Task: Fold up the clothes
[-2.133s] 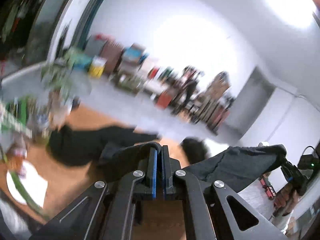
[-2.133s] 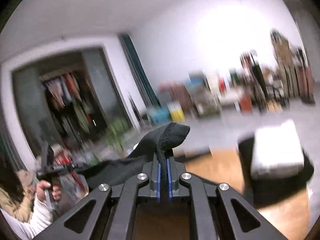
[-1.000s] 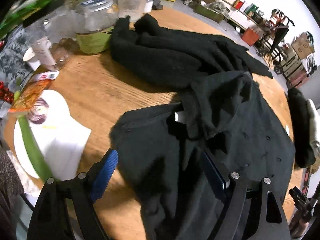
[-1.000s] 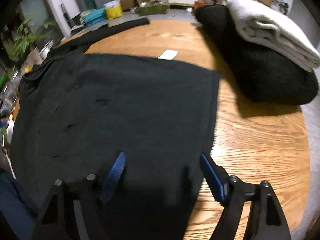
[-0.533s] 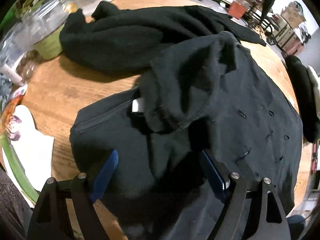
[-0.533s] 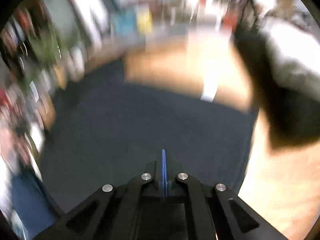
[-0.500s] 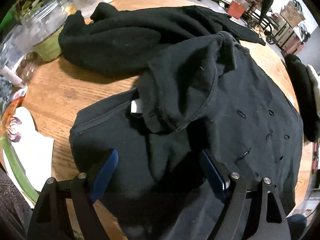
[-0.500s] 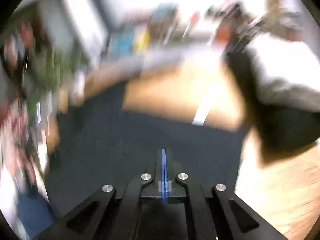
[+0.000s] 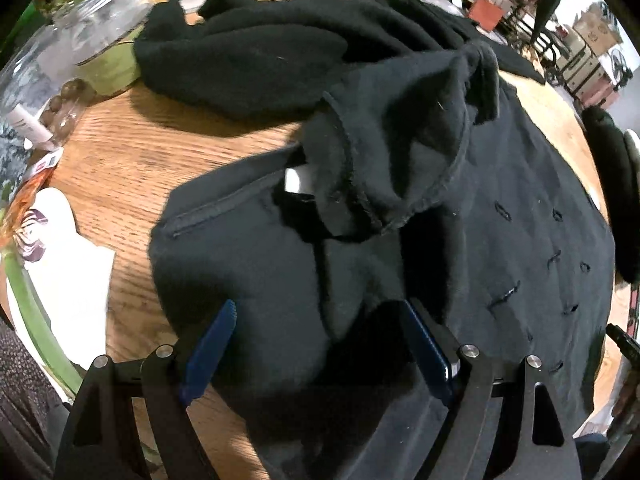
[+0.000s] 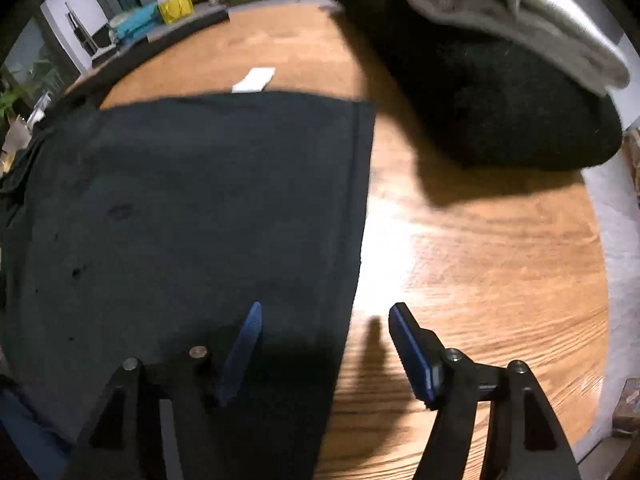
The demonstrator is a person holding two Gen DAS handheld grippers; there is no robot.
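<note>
I look down almost straight on a round wooden table (image 9: 132, 160). A black shirt (image 9: 500, 208) lies spread over most of it, and I see it in both views (image 10: 192, 208). Its collar part (image 9: 400, 152) is folded up in a loose heap, and a small white label (image 9: 296, 181) shows under this fold.

My left gripper (image 9: 320, 344) hangs over the near part of the shirt. Its jaws stand wide apart and the blue pads (image 9: 210, 346) press on nothing; the cloth lies under and between them, but it is not pinched.

My right gripper (image 10: 324, 340) is above the right edge of the shirt. Its jaws are opening now. The left pad is over the black cloth, the right pad is over bare wood, and the hem (image 10: 360, 200) runs between them. I see nothing gripped.

Behind the shirt in the left view lies another black garment (image 9: 256, 56), crumpled, with its edge under the collar fold. At the table's left side stand a clear jar (image 9: 84, 48) and a white paper (image 9: 68, 280).

In the right view a thick black folded garment (image 10: 512, 104) lies at the far right of the table, and a light grey folded one (image 10: 516, 20) lies on top of it. A small white card (image 10: 254, 79) lies on the wood just beyond the shirt.
</note>
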